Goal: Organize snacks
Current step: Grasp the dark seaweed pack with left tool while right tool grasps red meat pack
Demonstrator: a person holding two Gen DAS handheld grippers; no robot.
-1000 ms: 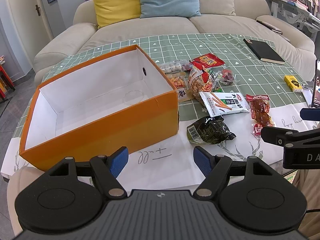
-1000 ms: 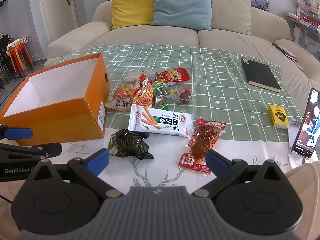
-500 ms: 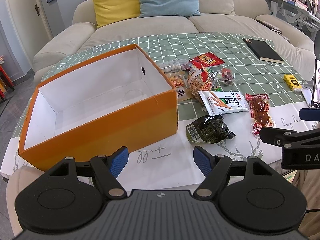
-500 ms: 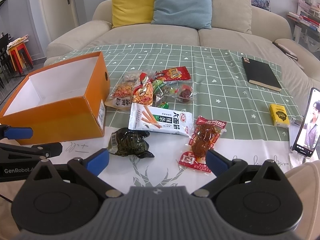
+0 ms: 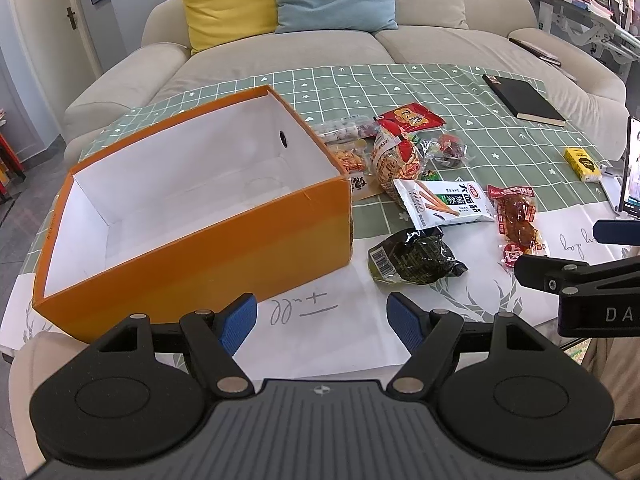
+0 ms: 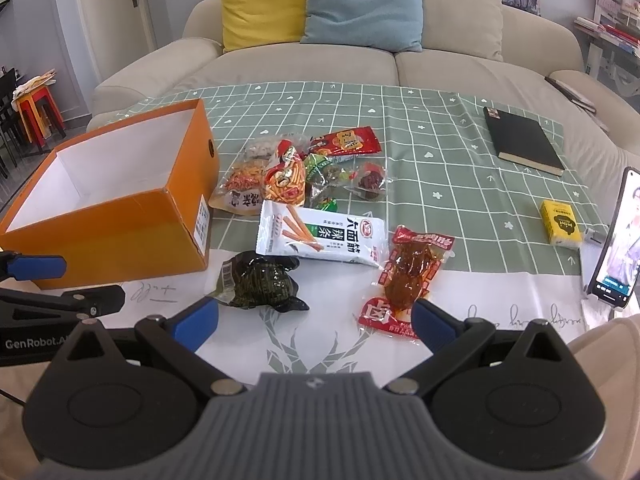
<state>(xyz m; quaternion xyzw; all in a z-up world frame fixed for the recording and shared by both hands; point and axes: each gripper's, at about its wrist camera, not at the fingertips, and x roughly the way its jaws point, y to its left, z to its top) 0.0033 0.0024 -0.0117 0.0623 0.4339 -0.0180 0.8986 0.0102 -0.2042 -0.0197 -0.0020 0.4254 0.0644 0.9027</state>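
Observation:
An open orange box (image 5: pixel 224 240) with a white, empty inside stands at the left of the table; it also shows in the right wrist view (image 6: pixel 120 216). Right of it lie several snack packs: a dark green pack (image 6: pixel 256 280), a white pack (image 6: pixel 320 236), a red meat pack (image 6: pixel 408 272), and a heap behind (image 6: pixel 304 168). My left gripper (image 5: pixel 322 322) is open and empty, in front of the box. My right gripper (image 6: pixel 314 322) is open and empty, just short of the dark green (image 5: pixel 412 256) and red packs.
A black notebook (image 6: pixel 524 144), a small yellow box (image 6: pixel 560 224) and an upright phone (image 6: pixel 620 240) are at the right. A beige sofa (image 6: pixel 360 60) with yellow and blue cushions stands behind the table. The green checked cloth (image 6: pixel 440 120) covers the table.
Both grippers have crept slightly forward toward the table; the snacks and box have not moved. Both stay open.

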